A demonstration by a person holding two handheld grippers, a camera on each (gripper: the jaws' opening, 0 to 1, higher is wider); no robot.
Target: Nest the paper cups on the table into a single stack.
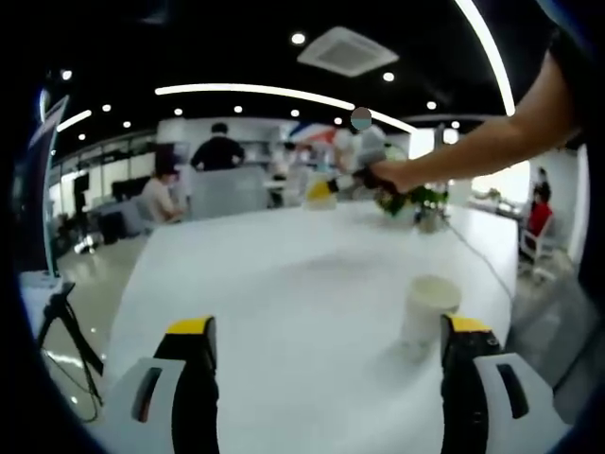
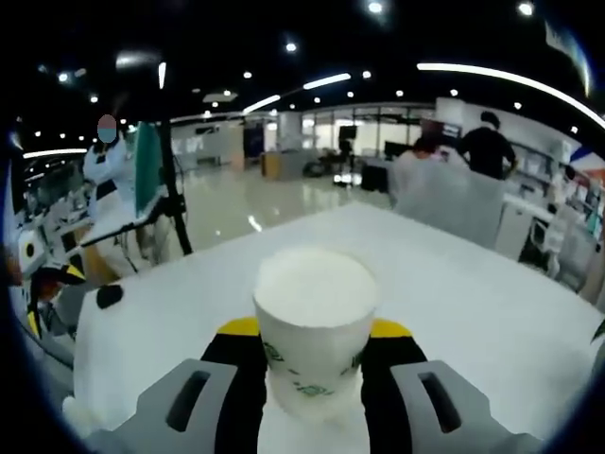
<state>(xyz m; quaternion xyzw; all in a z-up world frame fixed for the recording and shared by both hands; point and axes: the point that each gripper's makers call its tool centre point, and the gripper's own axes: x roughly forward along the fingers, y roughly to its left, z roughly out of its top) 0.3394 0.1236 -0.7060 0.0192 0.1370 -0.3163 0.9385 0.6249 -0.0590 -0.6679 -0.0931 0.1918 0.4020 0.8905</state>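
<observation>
Right gripper (image 2: 312, 352): jaws closed on an upright white paper cup (image 2: 312, 326) with green print, held between the yellow-tipped jaws above the white bench (image 2: 473, 303). Left gripper (image 1: 326, 340): jaws spread wide, holding nothing, low over the bench (image 1: 284, 284). A second paper cup (image 1: 428, 308) stands upright on the bench just beside the inner face of the left gripper's right jaw. Far ahead, a person's hand (image 1: 397, 175) holds the right gripper (image 1: 354, 151) aloft.

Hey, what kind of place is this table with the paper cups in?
Probably an open-plan office or lab: a long white table, people working at desks behind it, recessed lights and a ceiling air-conditioning unit overhead. The right tool holds a paper cup.
</observation>
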